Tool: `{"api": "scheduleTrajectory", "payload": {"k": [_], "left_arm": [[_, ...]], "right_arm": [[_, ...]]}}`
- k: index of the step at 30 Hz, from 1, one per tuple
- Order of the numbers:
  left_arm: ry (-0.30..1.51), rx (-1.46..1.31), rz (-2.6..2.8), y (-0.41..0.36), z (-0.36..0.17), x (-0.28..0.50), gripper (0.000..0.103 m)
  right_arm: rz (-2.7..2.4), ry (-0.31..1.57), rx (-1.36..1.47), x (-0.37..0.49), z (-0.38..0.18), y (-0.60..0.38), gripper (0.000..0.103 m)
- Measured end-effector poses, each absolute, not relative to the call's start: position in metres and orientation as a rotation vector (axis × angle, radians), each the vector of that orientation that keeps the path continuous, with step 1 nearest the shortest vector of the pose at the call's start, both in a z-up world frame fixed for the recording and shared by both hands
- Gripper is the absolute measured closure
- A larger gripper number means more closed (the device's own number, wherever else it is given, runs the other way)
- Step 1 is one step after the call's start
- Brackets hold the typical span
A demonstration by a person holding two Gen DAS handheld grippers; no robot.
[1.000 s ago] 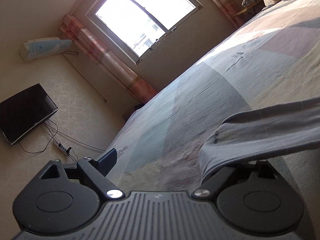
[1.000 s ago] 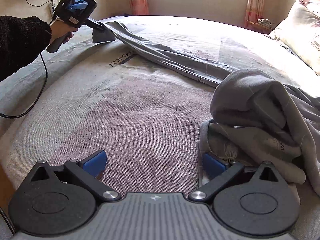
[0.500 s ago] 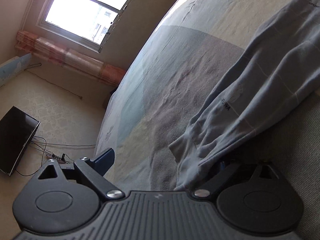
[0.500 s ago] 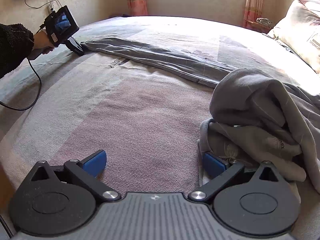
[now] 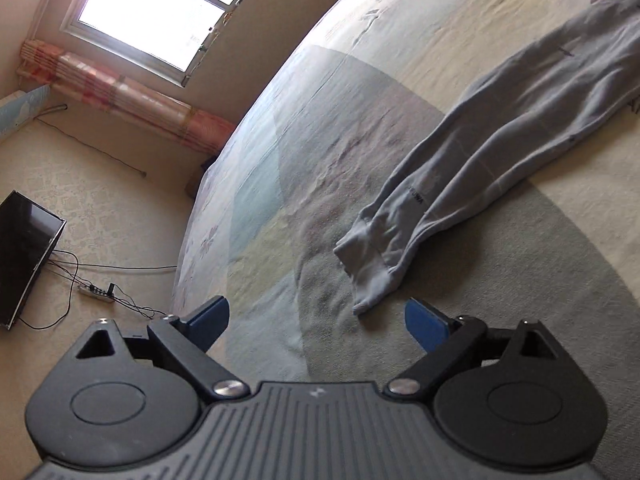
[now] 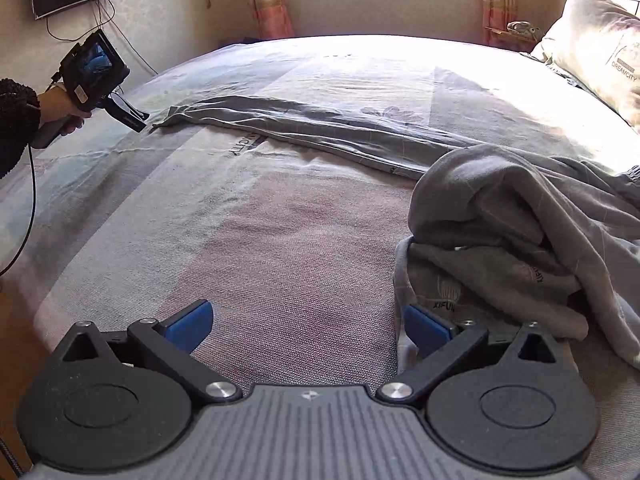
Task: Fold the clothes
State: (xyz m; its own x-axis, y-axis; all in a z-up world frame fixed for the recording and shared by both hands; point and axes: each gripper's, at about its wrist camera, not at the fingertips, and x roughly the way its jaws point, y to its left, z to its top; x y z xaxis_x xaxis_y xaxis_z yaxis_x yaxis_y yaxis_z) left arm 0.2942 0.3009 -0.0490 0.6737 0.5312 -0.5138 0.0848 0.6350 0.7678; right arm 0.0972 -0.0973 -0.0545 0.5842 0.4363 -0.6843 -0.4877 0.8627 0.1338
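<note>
Grey garment (image 6: 400, 148), apparently trousers: one leg lies stretched in a long, narrow, wrinkled strip across the bed (image 6: 280, 240), running from the bunched mass near the right edge toward the left edge. The cuff (image 5: 368, 276) of that leg rests flat on the cover, a little short of the left edge.

Left gripper (image 5: 316, 320): fingers spread wide, holding nothing. It hovers just beside the cuff without touching it; in the right wrist view the same tool is seen in a hand (image 6: 64, 110) with a dark fuzzy sleeve (image 6: 16, 120), its tip just off the cuff end.

Right gripper (image 6: 308, 326): fingers spread. Its right finger (image 6: 426, 330) sits against, or slightly under, the edge of the crumpled heap (image 6: 520, 240) near the front right corner. No cloth lies between the two fingers.

State of task: not folded. One leg is laid out straight but creased; the rest of the garment, waist and what looks like the other leg, is piled in a loose hump with a printed label showing. No clean fold line or stacked layers anywhere.

Judgement: what shows fits the spreading-out stage. Left to do, by the look of it: flatten the heap, align the parts, then make the folds.

Pillow (image 6: 600, 40) at the far right corner, clear of the work.
</note>
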Motion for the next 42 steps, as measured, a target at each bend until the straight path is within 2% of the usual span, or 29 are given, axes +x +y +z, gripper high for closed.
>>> {"api": "scheduleTrajectory", "payload": {"k": [7,13,24,38,42], "left_arm": [[0.808,0.631,0.031,0.218,-0.036,0.229,0.008],[0.888,0.340,-0.275,0.137,-0.040,0.162,0.008],[0.921,0.288,-0.531,0.009,-0.064,0.079,0.008],[0.937,0.111,-0.268,0.040,-0.050,0.050,0.008],[0.907,0.089,-0.237,0.054,-0.044,0.041,0.008]], "right_arm": [[0.545,0.722,-0.103,0.064,-0.030,-0.119,0.000],[0.500,0.726,-0.065,0.043,-0.029,-0.160,0.000],[0.428,0.752,0.240,0.053,-0.062,-0.243,0.000],[0.568,0.707,0.451,0.150,-0.099,-0.243,0.000],[0.592,0.732,0.501,0.147,-0.097,-0.232,0.000]]}}
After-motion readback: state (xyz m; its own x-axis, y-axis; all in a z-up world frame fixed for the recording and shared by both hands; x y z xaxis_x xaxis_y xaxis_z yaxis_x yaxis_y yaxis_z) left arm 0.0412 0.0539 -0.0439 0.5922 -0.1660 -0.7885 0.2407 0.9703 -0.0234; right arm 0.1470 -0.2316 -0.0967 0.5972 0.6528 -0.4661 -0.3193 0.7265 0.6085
